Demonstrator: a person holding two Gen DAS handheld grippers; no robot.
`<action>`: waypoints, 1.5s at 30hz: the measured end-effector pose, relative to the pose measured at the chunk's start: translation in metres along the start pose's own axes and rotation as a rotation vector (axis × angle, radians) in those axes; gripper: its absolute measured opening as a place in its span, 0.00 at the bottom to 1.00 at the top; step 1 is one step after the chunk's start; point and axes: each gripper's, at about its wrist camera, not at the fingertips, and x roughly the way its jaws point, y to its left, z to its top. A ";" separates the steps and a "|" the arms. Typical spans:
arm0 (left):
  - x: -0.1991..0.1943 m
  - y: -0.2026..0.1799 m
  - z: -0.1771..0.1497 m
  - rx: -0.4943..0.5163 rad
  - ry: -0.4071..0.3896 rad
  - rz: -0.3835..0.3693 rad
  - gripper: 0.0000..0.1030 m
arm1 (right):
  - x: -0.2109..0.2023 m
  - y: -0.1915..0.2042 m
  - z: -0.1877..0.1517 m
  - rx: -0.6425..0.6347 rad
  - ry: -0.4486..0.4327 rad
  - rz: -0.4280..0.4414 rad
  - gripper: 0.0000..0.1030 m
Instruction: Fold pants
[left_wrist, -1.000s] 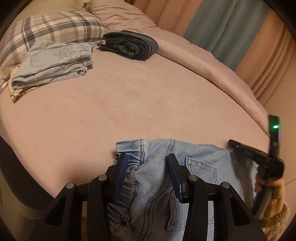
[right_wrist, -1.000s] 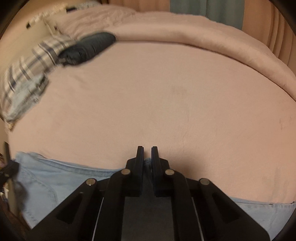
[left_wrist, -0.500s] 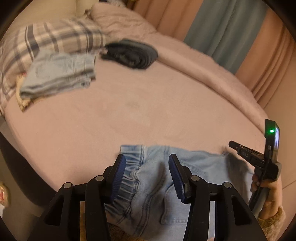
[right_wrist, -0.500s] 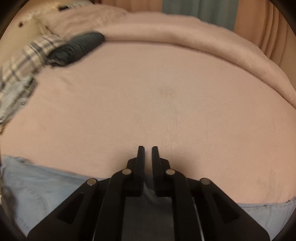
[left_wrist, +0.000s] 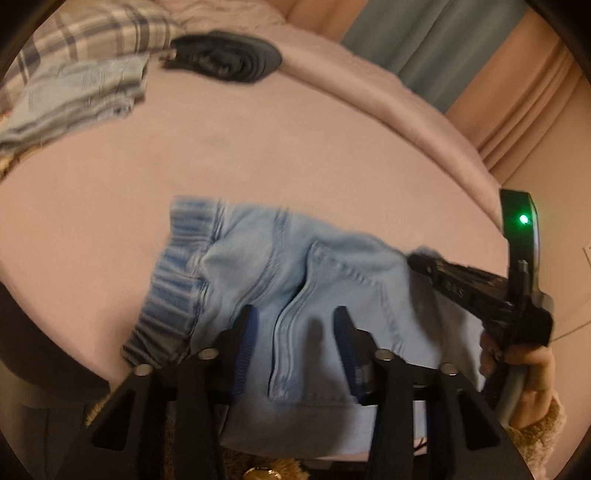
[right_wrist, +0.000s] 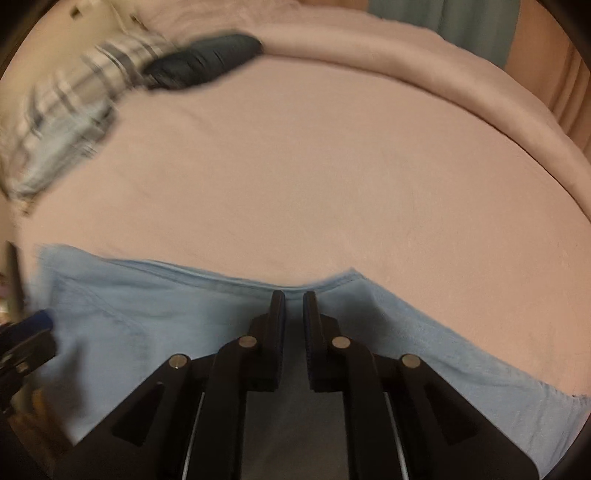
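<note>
Most of my view is pink bed (left_wrist: 295, 155); light-blue pants (left_wrist: 332, 273) lie along its near edge at six o'clock. My left gripper (left_wrist: 293, 328) gapes wide, empty, over the seat seam. My right gripper (right_wrist: 293, 295) is nearly closed on the pants' edge — whether it truly pinches cloth, I cannot tell.

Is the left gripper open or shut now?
Open. The left gripper has a wide gap between its blue pads, with the light blue jeans lying in the gap, not pinched.
</note>
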 end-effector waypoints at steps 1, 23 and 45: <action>0.001 0.002 -0.002 -0.004 -0.002 0.002 0.34 | 0.007 0.002 -0.001 -0.007 -0.016 -0.011 0.08; -0.014 0.023 -0.018 -0.047 0.003 -0.047 0.19 | -0.019 -0.031 0.003 0.187 -0.104 0.024 0.07; -0.006 0.005 -0.032 -0.009 -0.010 0.107 0.14 | 0.002 -0.040 -0.026 0.216 -0.027 0.065 0.03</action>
